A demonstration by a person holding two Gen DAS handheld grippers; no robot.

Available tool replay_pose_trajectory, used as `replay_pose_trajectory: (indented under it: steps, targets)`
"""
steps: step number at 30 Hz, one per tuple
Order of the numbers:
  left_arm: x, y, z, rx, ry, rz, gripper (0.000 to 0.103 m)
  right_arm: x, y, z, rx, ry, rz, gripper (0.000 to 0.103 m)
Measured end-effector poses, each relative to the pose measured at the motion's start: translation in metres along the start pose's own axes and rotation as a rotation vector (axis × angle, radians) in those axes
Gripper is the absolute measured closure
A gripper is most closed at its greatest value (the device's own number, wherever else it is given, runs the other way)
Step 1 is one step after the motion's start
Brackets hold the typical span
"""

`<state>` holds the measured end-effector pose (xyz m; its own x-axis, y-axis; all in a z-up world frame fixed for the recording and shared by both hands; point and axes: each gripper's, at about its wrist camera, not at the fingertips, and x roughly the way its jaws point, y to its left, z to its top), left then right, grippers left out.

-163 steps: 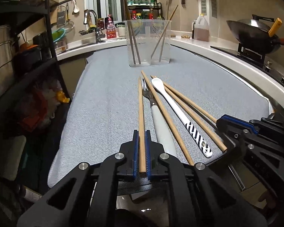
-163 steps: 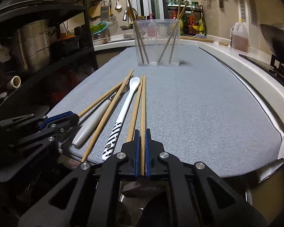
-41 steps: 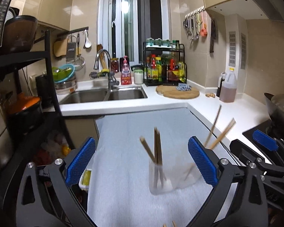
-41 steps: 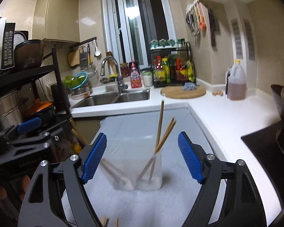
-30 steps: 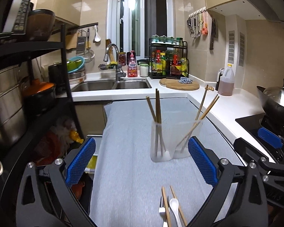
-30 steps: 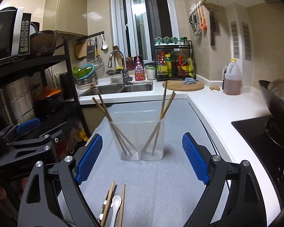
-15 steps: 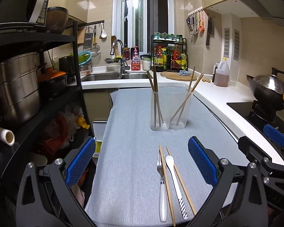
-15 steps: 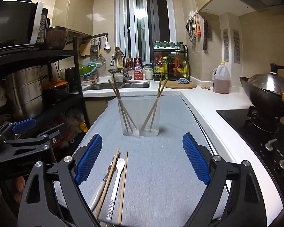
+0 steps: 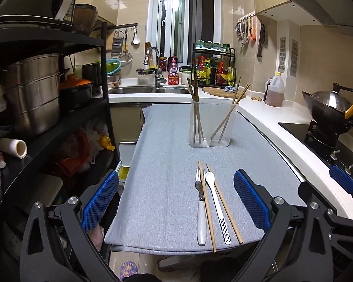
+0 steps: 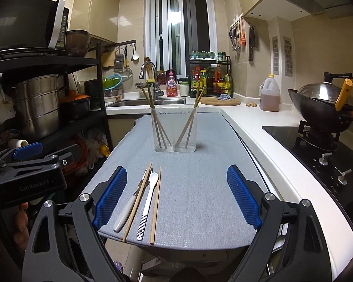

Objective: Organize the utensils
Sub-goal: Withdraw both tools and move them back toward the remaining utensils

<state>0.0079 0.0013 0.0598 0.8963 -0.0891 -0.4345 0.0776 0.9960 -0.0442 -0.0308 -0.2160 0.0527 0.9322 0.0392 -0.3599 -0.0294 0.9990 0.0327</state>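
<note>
Holder (image 9: 210, 127) ahead of both tongs: four chopsticks (image 9: 228, 115) in. Fork (image 9: 201, 208), spoon (image 9: 217, 205), two chopsticks (image 10: 155, 205) left on mat (image 9: 167, 183). Left tongs (image 9: 175, 202), right tongs (image 10: 176, 197) wide, empty.

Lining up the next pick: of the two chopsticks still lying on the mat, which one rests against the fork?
The left chopstick: it lies between the fork and the white spoon, crossing the fork's neck. The right chopstick lies beyond the spoon.
</note>
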Motion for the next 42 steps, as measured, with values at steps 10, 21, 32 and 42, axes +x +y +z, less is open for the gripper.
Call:
replay_pose_trajectory:
  steps: [10, 21, 32, 42]
  targets:
    - [-0.006, -0.003, -0.006, 0.012, -0.008, -0.006, 0.008, -0.005, 0.003, -0.009, -0.01, 0.019, -0.003, 0.017]
    - [0.012, 0.004, -0.024, -0.002, 0.034, 0.002, 0.008, 0.013, 0.005, -0.026, -0.004, 0.066, -0.011, 0.017]
    - [0.031, 0.016, -0.042, 0.003, 0.073, 0.047, 0.008, 0.049, 0.009, -0.059, -0.029, 0.122, 0.008, 0.033]
    - [0.045, 0.02, -0.053, 0.004, 0.101, 0.053, 0.008, 0.092, 0.023, -0.095, -0.073, 0.194, 0.071, 0.049]
